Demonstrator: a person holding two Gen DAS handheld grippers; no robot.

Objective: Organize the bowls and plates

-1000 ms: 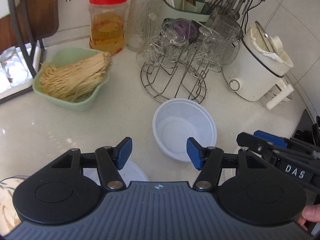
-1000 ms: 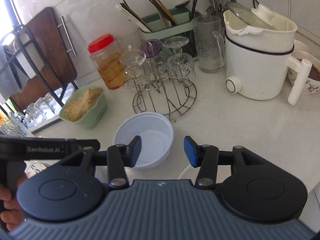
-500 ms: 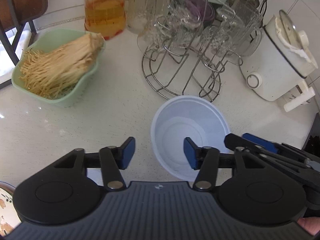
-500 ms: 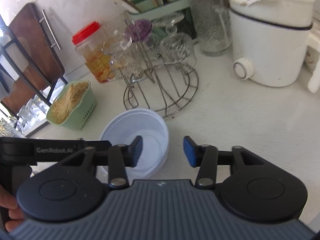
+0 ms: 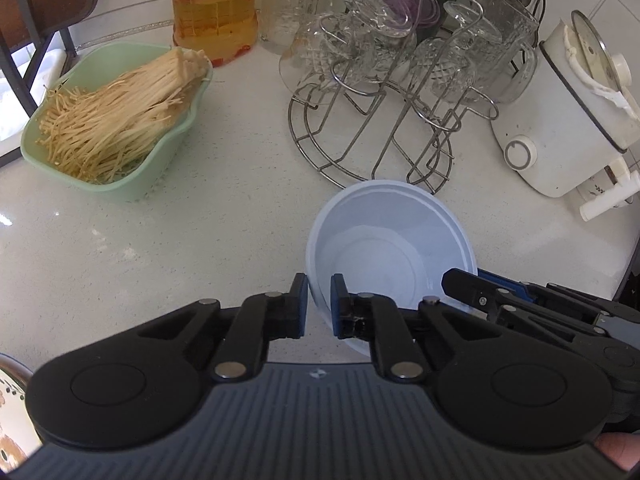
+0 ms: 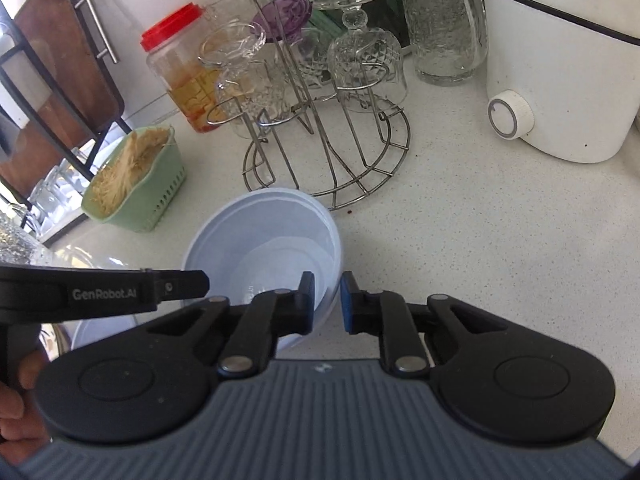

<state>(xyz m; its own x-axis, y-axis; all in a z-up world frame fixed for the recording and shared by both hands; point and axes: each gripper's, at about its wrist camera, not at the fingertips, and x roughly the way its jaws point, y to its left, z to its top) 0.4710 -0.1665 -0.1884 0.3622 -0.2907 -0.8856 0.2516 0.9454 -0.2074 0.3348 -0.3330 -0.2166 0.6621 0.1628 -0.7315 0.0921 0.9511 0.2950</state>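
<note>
A white plastic bowl stands on the speckled counter in front of the wire glass rack; it also shows in the right wrist view. My left gripper is shut on the bowl's near left rim. My right gripper is shut on its near right rim. Each gripper shows in the other's view: the right one at the bowl's right edge, the left one at its left edge. Another white dish lies partly hidden under the left gripper.
A wire rack with upturned glasses stands just behind the bowl. A green basket of enoki mushrooms sits at the left, a red-lidded jar behind it. A white cooker stands at the right. A patterned plate edge shows bottom left.
Both grippers moved forward to the white bowl and closed on opposite sides of its near rim. The bowl stayed in place.
</note>
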